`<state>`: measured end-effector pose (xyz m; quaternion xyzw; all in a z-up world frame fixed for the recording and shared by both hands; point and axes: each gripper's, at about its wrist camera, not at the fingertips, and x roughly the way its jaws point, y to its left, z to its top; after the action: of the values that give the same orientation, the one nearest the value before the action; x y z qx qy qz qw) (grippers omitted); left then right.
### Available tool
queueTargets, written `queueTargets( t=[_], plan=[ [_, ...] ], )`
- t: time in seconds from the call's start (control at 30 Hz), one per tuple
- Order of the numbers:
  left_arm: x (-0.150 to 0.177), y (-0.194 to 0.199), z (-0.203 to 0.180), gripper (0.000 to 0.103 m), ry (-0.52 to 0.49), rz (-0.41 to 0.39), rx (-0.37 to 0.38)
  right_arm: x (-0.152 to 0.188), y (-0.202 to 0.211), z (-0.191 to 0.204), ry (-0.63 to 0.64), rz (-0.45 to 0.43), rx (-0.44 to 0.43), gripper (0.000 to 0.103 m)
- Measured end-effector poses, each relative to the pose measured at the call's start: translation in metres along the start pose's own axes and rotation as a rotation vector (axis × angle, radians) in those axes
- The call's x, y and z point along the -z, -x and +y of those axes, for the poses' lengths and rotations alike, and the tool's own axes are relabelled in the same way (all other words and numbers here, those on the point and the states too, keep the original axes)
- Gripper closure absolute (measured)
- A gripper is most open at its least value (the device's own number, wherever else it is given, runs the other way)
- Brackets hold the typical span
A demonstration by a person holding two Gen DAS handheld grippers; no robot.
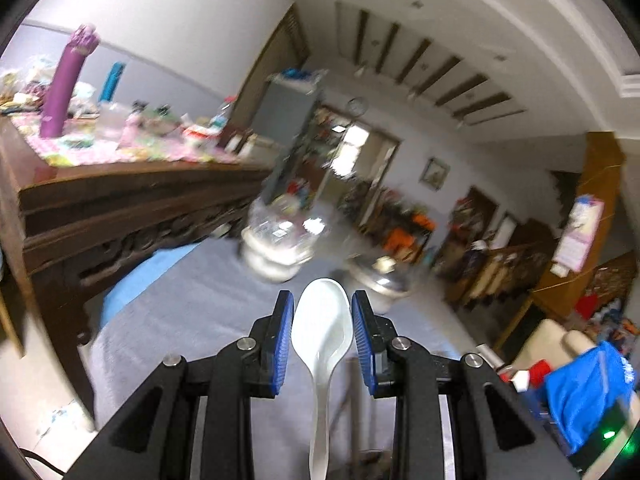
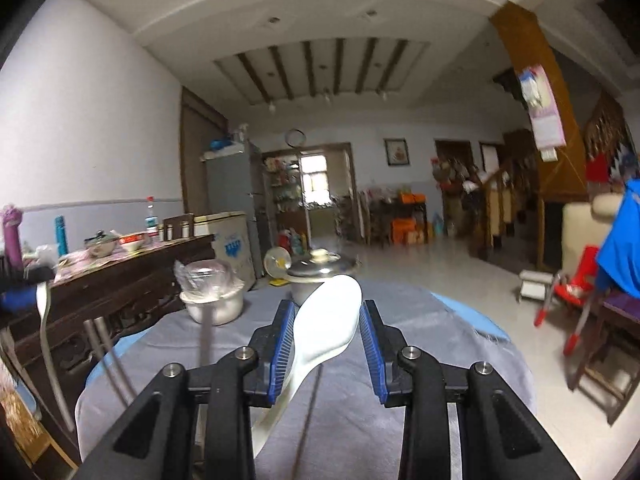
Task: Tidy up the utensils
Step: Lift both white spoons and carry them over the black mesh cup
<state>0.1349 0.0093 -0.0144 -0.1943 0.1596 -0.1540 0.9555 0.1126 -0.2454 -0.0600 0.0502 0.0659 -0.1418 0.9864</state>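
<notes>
L gripper [image 1: 322,314]: jaws part-open, white spoon [image 1: 322,334] between the pads, long axis along the fingers, bowl fwd past the tips; can't tell if pads touch it. R gripper [image 2: 327,322]: same gap, second white spoon [image 2: 326,326] between pads, bowl fwd-right, handle back-left under L pad; grip unclear. Grey cloth [image 2: 420,368] below.

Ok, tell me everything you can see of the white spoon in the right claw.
The white spoon is a glossy soup spoon, ceramic or hard plastic by its look, with a wide oval bowl and a short tapering handle. It lies tilted between the blue pads of the right claw, bowl pointing forward and up-right, handle running down-left under the left finger. It leans against the left pad; contact with the right pad is unclear. It is lifted above the grey cloth.
</notes>
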Motion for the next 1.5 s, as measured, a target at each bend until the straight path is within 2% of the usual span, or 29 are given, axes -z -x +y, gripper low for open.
queueTargets(
  t=[0.2, 0.4, 0.53, 0.9, 1.5],
  plan=[
    [0.008, 0.011, -0.018, 0.072, -0.037, -0.056, 0.120, 0.006, 0.009, 0.027, 0.071, -0.053, -0.043, 0.067],
    [0.022, 0.007, -0.019, 0.072, -0.024, -0.058, 0.211, 0.019, 0.011, 0.040, 0.132, -0.083, -0.048, 0.067],
    [0.034, 0.002, -0.019, 0.072, -0.030, -0.039, 0.255, 0.026, 0.008, 0.045, 0.144, -0.072, -0.060, 0.067],
    [0.054, -0.006, -0.017, 0.072, -0.058, -0.007, 0.241, 0.036, 0.007, 0.044, 0.177, -0.047, -0.098, 0.067],
    [0.066, -0.002, -0.013, 0.072, -0.076, 0.037, 0.217, 0.045, 0.013, 0.043, 0.195, -0.010, -0.133, 0.066]
  ],
)
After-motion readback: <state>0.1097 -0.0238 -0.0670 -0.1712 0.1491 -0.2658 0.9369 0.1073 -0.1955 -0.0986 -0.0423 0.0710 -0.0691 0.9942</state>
